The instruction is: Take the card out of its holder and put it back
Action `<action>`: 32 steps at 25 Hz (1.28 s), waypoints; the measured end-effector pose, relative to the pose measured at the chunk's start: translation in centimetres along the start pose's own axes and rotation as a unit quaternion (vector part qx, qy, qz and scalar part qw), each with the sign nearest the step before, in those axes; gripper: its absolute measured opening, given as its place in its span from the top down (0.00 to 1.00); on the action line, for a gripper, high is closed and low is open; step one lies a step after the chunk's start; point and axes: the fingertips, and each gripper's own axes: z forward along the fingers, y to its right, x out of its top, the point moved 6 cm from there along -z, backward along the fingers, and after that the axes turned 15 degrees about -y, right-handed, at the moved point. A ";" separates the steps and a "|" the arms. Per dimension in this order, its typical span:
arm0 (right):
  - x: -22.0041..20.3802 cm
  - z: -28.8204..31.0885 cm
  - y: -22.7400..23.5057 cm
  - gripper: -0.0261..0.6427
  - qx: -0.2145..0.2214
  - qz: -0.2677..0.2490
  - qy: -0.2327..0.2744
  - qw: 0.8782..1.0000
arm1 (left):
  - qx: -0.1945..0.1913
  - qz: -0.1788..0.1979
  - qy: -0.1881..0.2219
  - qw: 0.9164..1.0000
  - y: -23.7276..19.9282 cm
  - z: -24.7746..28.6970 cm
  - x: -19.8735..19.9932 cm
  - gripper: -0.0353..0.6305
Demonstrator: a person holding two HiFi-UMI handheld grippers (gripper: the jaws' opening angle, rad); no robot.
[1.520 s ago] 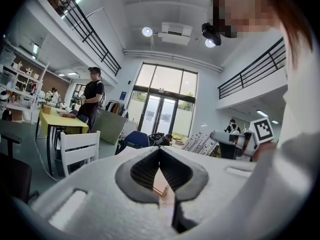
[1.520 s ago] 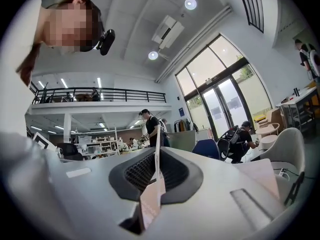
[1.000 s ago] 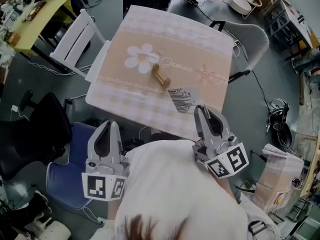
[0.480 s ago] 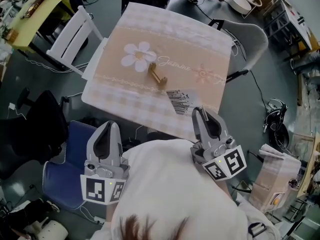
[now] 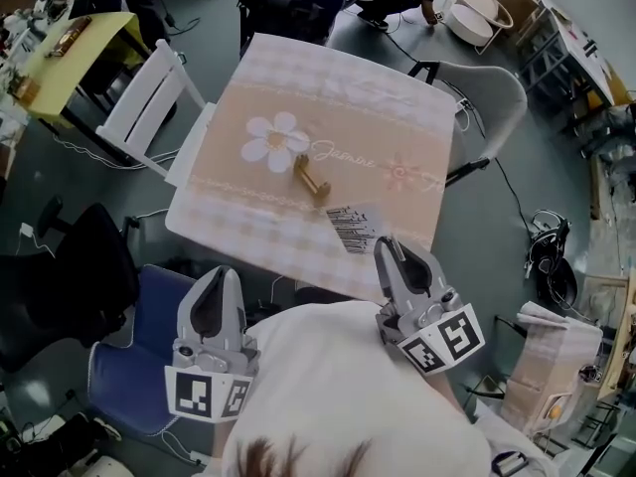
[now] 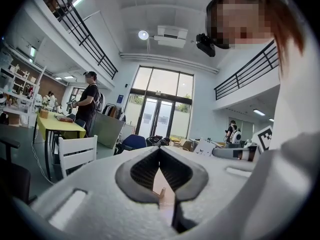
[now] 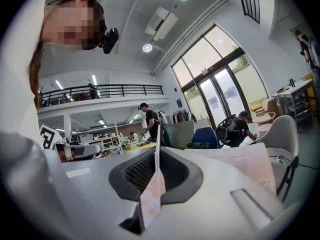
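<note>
One card holder [image 5: 311, 179]: small, tan, stub-shaped, lying on the cloth-covered desk [image 5: 328, 78] just right of the printed white flower and beside the script lettering. Card not in it. Anything else in the slot too small to tell from the head view.

One card [image 5: 353, 229]: white, rectangular, printed with black barcode-like stripes. Tilted over the checked border of the cloth near the near right edge of the desk, apart from the holder, with its near end at the tips of the right gripper [image 5: 384, 246]. Seen edge-on in the right gripper view as a thin pale upright sheet, running up between the two dark ribbed pads [image 7: 140, 173] and rising above the tips.

Jaws of the right gripper: closed on the card, pinching its edge, with the marker cube back against the person's white sleeve [image 5: 338, 386].

Also the left gripper [image 5: 221, 278]: off the near left side of the desk, above a blue chair [image 5: 129, 361], pointing toward the desk. Jaws closed tip to tip, nothing gripped.

Cloth: peach centre band with flower and script, pale checked borders.

Surroundings: white slatted chair [image 5: 149, 82] at the left edge of the desk, grey shell chair [image 5: 492, 82] at the far right corner, yellow table [image 5: 75, 38] at the far left bearing small items too small to name.
</note>
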 end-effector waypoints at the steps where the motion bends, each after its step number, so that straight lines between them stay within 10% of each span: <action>1: 0.0 0.0 0.0 0.94 -0.001 0.000 0.000 1.000 | -0.002 0.000 0.000 1.000 0.0 0.0 0.0 0.95; 32: -0.5 -0.6 -0.8 0.94 -0.004 -0.003 0.000 1.000 | -0.004 -0.020 0.018 1.000 -0.3 -1.3 -0.6 0.95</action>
